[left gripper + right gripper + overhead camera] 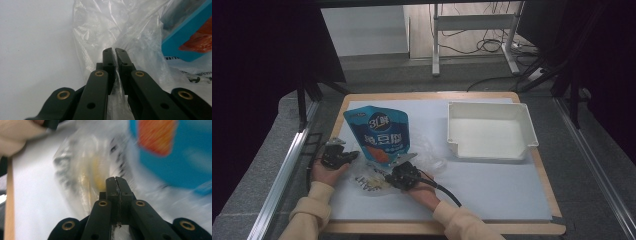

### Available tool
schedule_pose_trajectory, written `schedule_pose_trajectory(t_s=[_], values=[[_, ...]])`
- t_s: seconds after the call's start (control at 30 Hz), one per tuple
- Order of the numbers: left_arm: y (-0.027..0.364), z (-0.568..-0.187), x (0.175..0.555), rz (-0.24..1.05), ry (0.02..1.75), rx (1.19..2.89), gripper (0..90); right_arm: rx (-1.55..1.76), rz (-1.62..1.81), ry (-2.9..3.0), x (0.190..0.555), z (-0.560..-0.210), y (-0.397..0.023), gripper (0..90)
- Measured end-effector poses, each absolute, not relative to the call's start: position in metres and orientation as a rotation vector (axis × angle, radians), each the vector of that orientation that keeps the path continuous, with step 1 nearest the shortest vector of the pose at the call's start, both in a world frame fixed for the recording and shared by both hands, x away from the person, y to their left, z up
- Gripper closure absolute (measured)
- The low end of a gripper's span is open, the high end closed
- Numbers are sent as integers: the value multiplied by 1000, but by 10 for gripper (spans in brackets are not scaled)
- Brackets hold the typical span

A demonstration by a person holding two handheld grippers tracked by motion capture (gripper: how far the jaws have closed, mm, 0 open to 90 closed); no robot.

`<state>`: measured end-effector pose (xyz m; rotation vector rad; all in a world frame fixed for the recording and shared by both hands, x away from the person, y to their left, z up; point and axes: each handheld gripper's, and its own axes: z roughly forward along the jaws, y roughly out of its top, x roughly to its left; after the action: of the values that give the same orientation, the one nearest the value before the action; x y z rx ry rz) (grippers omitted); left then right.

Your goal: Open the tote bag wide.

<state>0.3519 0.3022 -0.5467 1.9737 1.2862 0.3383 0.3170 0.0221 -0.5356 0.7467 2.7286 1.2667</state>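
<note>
One clear plastic bag [377,177], one blue pouch [380,135], one white tray [490,131], two hand-held grippers.

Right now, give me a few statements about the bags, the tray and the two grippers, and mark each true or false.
1. The left gripper is shut on the clear plastic bag. True.
2. The blue snack pouch lies inside the white tray. False: it is outside the tray, left of it.
3. The white tray holds nothing. True.
4. The right gripper has its jaws wide open. False: they are shut, with plastic film between them.
</note>
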Motion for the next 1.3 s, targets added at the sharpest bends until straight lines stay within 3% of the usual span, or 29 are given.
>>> schedule_pose_trajectory(t_s=[0.4, 0.6, 0.87, 1.3], values=[[300, -548, 351, 338, 1288, 1984, 881, 773, 1289, 2743, 309, -540, 4, 888], [302, -549, 350, 337, 1293, 1973, 881, 802, 1336, 2590, 308, -503, -46, 888], [299, -547, 350, 345, 1291, 1981, 881, 1036, 1163, 2529, 331, -531, -96, 888], [302, -542, 348, 349, 1270, 1943, 880, 1021, 1224, 2491, 332, -524, -99, 888]])
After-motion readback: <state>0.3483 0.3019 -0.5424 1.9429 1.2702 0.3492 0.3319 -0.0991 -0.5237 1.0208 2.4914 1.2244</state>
